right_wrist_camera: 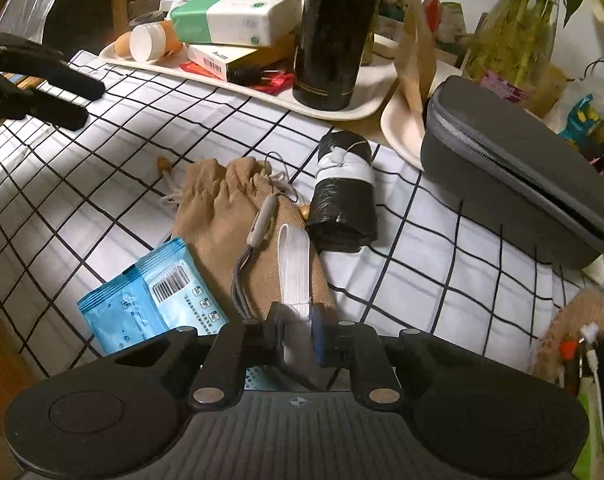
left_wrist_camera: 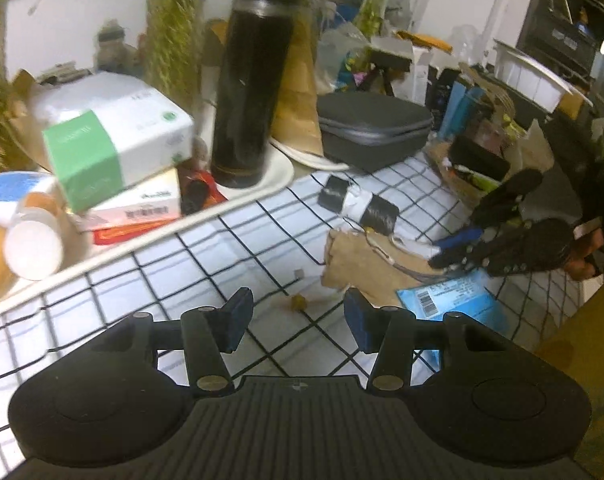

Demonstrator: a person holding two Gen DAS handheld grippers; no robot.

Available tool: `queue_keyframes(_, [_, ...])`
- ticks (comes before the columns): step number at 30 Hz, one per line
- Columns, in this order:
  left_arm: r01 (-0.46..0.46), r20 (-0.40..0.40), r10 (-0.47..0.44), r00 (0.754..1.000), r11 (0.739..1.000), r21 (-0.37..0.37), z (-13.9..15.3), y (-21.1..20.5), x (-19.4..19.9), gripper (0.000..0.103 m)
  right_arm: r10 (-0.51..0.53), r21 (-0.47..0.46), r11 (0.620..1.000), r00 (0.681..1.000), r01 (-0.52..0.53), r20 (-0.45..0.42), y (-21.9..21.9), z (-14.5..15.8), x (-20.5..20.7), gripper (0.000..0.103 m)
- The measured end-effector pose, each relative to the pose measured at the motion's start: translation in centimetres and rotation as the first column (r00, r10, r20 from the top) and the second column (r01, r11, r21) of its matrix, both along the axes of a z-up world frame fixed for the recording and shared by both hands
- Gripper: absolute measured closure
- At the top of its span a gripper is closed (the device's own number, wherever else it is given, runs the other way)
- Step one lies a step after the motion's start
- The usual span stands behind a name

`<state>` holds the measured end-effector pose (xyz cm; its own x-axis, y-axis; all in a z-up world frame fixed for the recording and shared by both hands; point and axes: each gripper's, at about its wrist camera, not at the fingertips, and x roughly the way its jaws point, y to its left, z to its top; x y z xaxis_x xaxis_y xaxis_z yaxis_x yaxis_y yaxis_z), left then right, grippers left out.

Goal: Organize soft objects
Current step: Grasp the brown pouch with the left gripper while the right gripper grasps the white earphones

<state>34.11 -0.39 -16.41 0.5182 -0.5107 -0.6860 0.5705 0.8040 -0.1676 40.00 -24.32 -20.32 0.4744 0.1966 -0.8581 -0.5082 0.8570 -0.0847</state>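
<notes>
Right gripper (right_wrist_camera: 298, 336): we find its jaws clamped on the near end of a white elastic band (right_wrist_camera: 296, 272).
White elastic band: it runs forward from those jaws across a tan drawstring pouch (right_wrist_camera: 222, 216).
Tan drawstring pouch: it lies on the checked cloth (right_wrist_camera: 421, 280) of the bench, directly ahead of the right jaws.
Grey lanyard (right_wrist_camera: 258, 232): we see it draped on the pouch, just left of the band.
Blue packet (right_wrist_camera: 150, 300): left of the right jaws, touching the pouch.
Black roll (right_wrist_camera: 341, 200): ahead and right of the band.
Left gripper (left_wrist_camera: 298, 316): jaws apart, nothing between them; pouch ahead and right.
</notes>
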Motion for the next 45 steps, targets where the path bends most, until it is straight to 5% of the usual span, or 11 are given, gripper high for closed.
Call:
queue_keyframes(22, [0.133,0.014,-0.132,0.991,0.988,-0.074,-4.2,-5.0,3.6,0.055,-0.015,0.022,1.0,0.985,0.011,0.172,-0.9,5.8,-0.7,0.087])
queue_keyframes(24, [0.146,-0.002,-0.147,0.989,0.987,-0.061,-4.6,-5.5,3.6,0.075,-0.019,0.024,1.0,0.984,0.015,0.18,-1.0,6.0,-0.7,0.087])
queue_keyframes(28, [0.175,-0.004,-0.175,0.984,0.984,-0.004,-4.7,-5.9,3.2,0.086,-0.03,0.027,0.999,0.981,0.025,0.189,-1.2,6.3,-0.8,0.087])
queue_keyframes(36, [0.137,-0.005,-0.137,0.991,0.99,-0.013,-3.1,-4.0,3.3,0.094,-0.048,0.032,0.999,0.981,0.043,0.19,-1.6,6.5,-1.3,0.087])
queue_keyframes(45, [0.094,0.081,-0.088,0.993,0.993,-0.069,2.4,-1.4,1.7,0.094,-0.072,0.121,0.991,0.976,0.047,0.208,-2.1,8.4,-2.1,0.087])
